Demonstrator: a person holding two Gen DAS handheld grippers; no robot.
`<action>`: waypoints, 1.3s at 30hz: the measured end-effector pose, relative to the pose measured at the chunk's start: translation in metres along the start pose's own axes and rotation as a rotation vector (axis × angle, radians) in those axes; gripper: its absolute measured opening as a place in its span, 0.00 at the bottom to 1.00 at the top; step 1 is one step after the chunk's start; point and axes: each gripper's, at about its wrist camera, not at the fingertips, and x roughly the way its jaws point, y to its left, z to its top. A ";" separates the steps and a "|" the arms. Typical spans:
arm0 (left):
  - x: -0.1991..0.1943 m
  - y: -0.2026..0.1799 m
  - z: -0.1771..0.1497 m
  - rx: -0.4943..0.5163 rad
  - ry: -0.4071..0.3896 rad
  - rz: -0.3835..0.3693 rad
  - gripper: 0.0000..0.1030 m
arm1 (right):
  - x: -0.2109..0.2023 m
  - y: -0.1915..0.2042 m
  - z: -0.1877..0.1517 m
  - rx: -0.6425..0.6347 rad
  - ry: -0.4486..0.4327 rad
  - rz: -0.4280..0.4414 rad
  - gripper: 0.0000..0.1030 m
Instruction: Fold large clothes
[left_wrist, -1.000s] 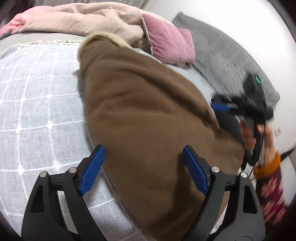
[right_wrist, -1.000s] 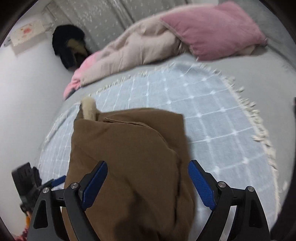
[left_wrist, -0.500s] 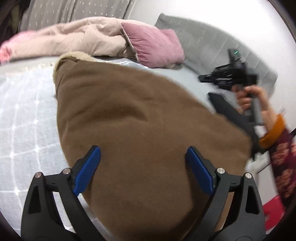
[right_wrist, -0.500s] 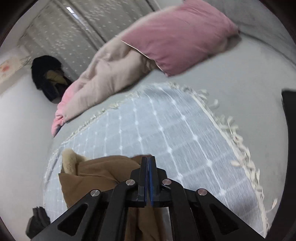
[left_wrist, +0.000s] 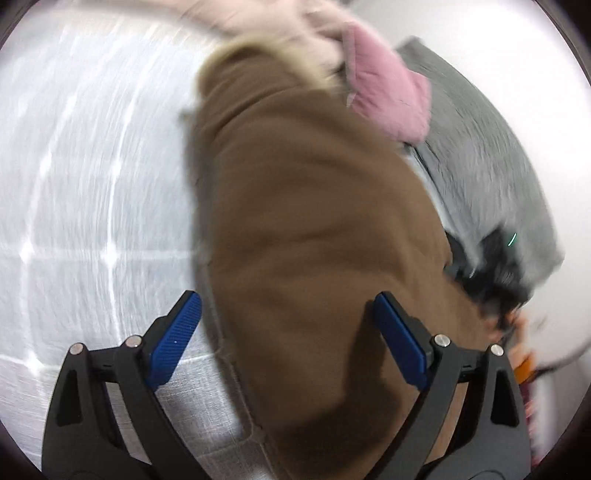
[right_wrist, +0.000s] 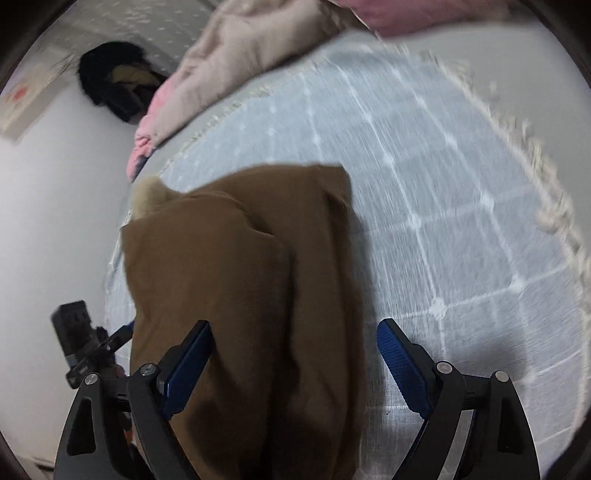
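The brown coat (right_wrist: 258, 280) lies on the pale checked throw (right_wrist: 443, 206) that covers the bed, already doubled lengthwise into a long, thick bundle, with a cream fleece collar (right_wrist: 146, 195) peeking out at its far end. It looks like heavy, padded cloth: soft and limp, with enough bulk to hold a rounded fold instead of creasing flat. My guess is that it will sag and drag if lifted by a single layer, and that its layers may slide over one another. The near end, where both claws hang, seems the best place to take hold. Pinching all the layers together at the two near corners should let the bundle fold over toward the collar.

The right claw (right_wrist: 295, 365) stands wide apart, having just been opening, with the coat's near right edge under the gap but neither pad pressing it. The left claw (left_wrist: 288, 339) is likewise spread, its jaws straddling the coat's left edge without gripping. In the left wrist view the right claw (left_wrist: 491, 273) shows as a blur beside the coat.

Farther off lie a pink pillow (left_wrist: 388, 92), a beige duvet (right_wrist: 236, 59) and a grey quilted blanket (left_wrist: 487, 155).
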 end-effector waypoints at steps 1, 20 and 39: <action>0.006 0.011 -0.003 -0.044 0.031 -0.046 0.91 | 0.011 -0.013 0.001 0.045 0.027 0.056 0.88; -0.078 0.025 0.003 -0.128 -0.121 -0.287 0.49 | 0.035 0.098 -0.018 -0.130 -0.007 0.365 0.42; -0.289 0.215 0.113 -0.202 -0.317 0.297 0.68 | 0.250 0.392 0.071 -0.195 0.133 0.490 0.54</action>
